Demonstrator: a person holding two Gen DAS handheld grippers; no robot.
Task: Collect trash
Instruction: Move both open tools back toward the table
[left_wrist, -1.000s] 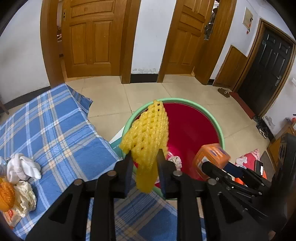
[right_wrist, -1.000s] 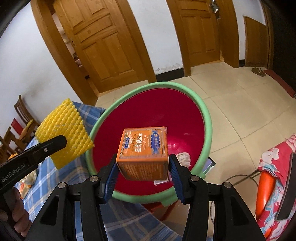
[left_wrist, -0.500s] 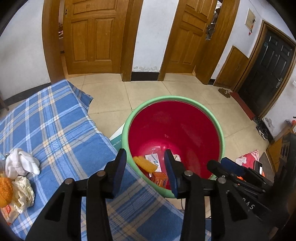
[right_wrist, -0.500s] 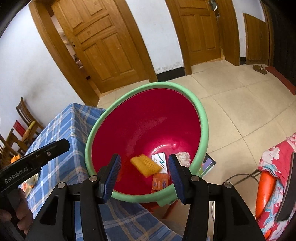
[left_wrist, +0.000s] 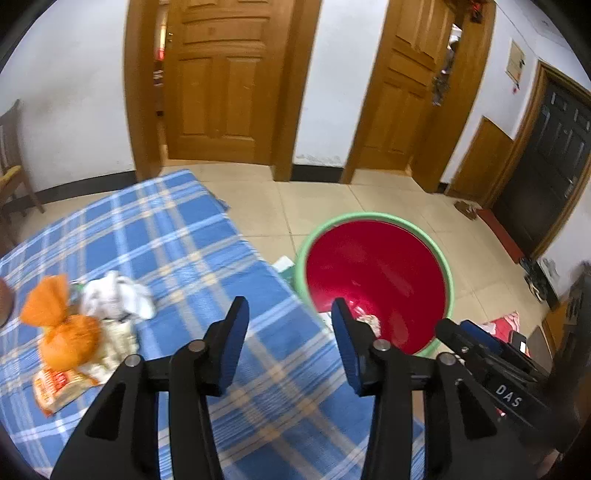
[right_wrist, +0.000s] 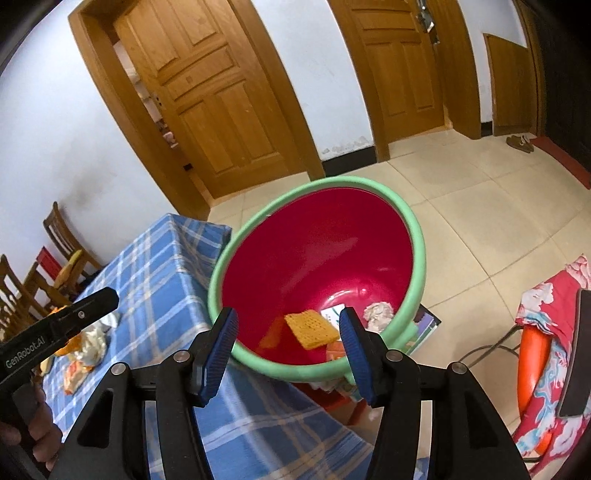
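Both claws, left gripper (left_wrist: 288, 341) and right gripper (right_wrist: 288, 341), have just been opening and gape empty because the yellow foam net (right_wrist: 311, 329) now lies in the red basin (right_wrist: 416, 236), while the orange bag (left_wrist: 61, 328) waits at nine o'clock on the checked cloth (left_wrist: 177, 236).

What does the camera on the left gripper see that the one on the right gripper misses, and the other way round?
Only the left wrist view shows the trash pile clearly: an orange net bag, white crumpled tissue and an orange wrapper.

Only the right wrist view shows the basin's bottom, where the yellow foam net and a paper wad lie.

Both show the red basin with its green rim beside the blue checked tablecloth, the wooden doors, and both grippers, left gripper and right gripper, open with nothing between the jaws, which have just been opening.
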